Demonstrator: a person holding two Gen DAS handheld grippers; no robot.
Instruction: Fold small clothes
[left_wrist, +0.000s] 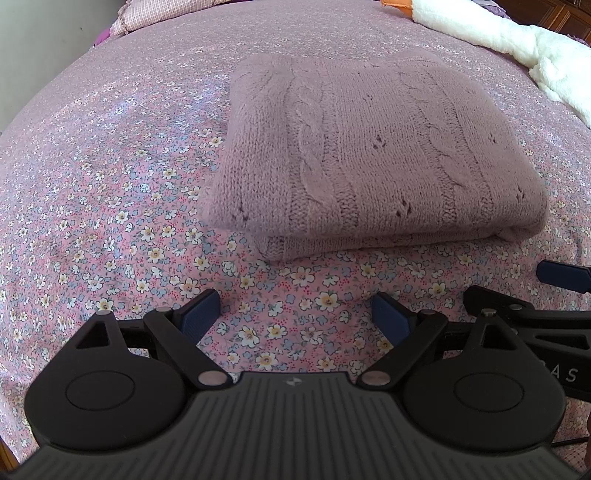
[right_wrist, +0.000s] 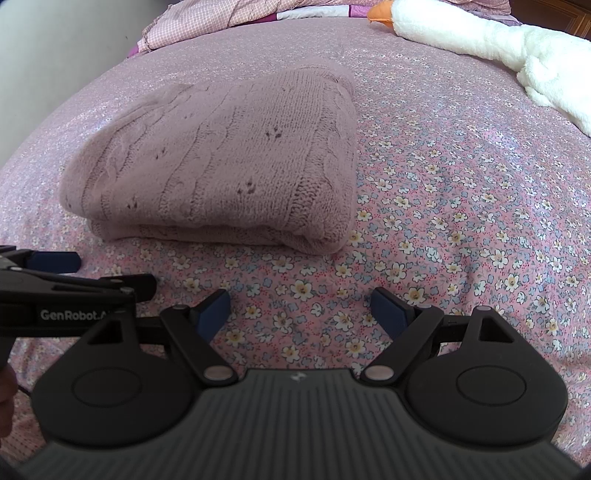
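1. A checked pillow (left_wrist: 138, 14) is lying at the far left corner of the bed, its floral sheet (left_wrist: 110, 206) spreading out beneath everything else.
2. The left gripper (left_wrist: 295, 310) is hovering over the sheet near the bed's near edge, its blue pads (left_wrist: 201, 312) standing wide apart and gripping nothing; the sweater's near edge is lying just beyond it, not touching.
3. A mauve cable-knit sweater (left_wrist: 373, 147) is resting toward the middle of the bed as a compact, squared bundle; several layers are showing along its near edge, and no sleeve or hem is trailing loose.
4. The right gripper (right_wrist: 301, 308) is hanging just beside its partner near the same edge, fingers (right_wrist: 391, 308) likewise spread and empty; in its own view the sweater (right_wrist: 221, 155) is sitting ahead and to the left.
5. A white plush goose (right_wrist: 480, 40) with an orange beak is sprawling along the far right corner, well apart from the sweater.
6. Judging by the tidy bundle and both tools being released, the folding of this piece is looking finished; no other unfolded garment is showing in either view, so what remains cannot be told.
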